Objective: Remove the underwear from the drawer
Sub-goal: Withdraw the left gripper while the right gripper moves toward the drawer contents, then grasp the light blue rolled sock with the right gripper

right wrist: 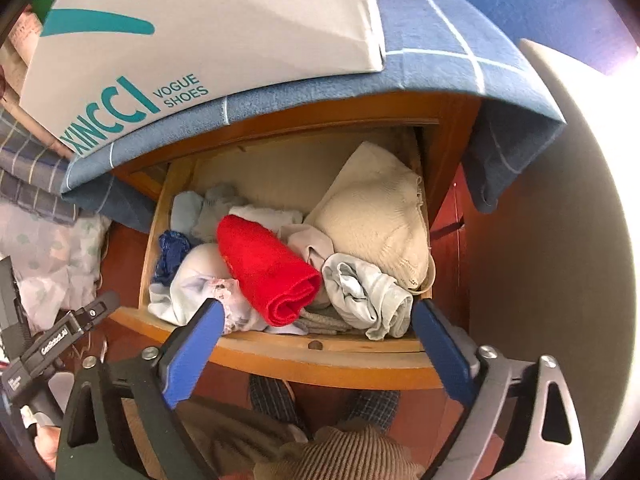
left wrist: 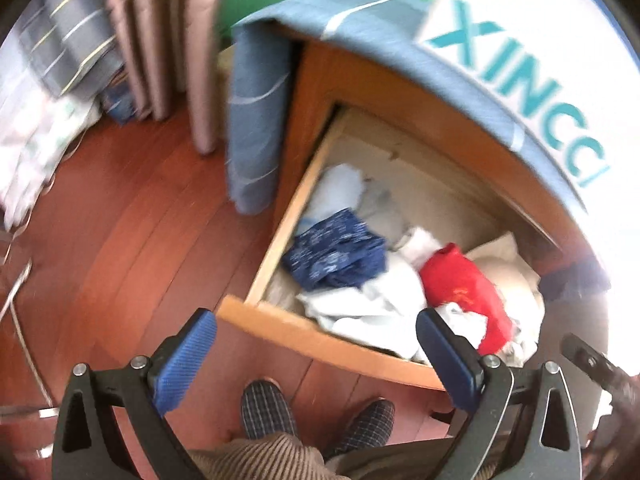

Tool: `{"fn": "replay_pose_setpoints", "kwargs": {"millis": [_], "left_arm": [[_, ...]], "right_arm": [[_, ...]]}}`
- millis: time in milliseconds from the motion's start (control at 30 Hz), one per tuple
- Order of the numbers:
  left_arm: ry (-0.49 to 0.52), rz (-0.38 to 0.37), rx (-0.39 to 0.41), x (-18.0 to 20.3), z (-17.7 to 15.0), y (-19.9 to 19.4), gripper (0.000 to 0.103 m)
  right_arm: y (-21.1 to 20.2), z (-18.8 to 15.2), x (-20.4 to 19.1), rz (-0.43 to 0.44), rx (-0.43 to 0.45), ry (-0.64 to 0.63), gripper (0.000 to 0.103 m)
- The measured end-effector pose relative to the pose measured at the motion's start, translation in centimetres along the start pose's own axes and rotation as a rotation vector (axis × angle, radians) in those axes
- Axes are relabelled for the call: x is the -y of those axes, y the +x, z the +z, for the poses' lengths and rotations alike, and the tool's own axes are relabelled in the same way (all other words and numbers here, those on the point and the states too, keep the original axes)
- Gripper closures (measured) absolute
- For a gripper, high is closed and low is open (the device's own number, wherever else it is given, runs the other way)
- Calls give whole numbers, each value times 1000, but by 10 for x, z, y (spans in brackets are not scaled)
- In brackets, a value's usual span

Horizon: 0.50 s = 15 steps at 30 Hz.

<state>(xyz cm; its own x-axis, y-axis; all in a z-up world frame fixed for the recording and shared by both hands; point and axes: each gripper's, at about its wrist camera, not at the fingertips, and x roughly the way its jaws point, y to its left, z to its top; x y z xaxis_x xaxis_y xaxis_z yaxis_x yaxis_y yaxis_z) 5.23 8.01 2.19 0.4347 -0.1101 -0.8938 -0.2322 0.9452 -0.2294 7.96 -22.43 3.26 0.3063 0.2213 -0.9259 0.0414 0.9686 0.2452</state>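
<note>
Soft and light, the red underwear point(right wrist: 266, 270) at 12 o'clock of the wide-open, empty right gripper point(right wrist: 316, 338) needs a pinch on its rolled end.

Handheld grippers and the wearer's clothing.
Blue ribbed pads point(right wrist: 192, 344) are tipping black screwed frames; checked slippers point(left wrist: 266, 404) are showing below brown ribbed knitwear point(right wrist: 352, 454).

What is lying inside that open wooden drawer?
The drawer holds a rolled red cloth, a cream knit piece, a dark blue patterned garment and pale blue and white clothes. Anything beneath the pile is hidden.
</note>
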Motion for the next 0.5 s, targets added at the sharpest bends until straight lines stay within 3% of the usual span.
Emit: {"fn": "replay_pose_setpoints", "kwargs": {"millis": [133, 200, 267, 500], "left_arm": [[88, -47, 14, 20, 3, 1, 1], [108, -77, 5, 24, 3, 4, 1], [99, -105, -14, 23, 2, 8, 1], [29, -167, -36, 9, 0, 17, 2]], "right_arm": [[15, 5, -6, -32, -121, -64, 26], [24, 5, -7, -42, -170, -93, 37], [32, 8, -5, -54, -197, -102, 42], [58, 20, 1, -112, -253, -122, 45]]}}
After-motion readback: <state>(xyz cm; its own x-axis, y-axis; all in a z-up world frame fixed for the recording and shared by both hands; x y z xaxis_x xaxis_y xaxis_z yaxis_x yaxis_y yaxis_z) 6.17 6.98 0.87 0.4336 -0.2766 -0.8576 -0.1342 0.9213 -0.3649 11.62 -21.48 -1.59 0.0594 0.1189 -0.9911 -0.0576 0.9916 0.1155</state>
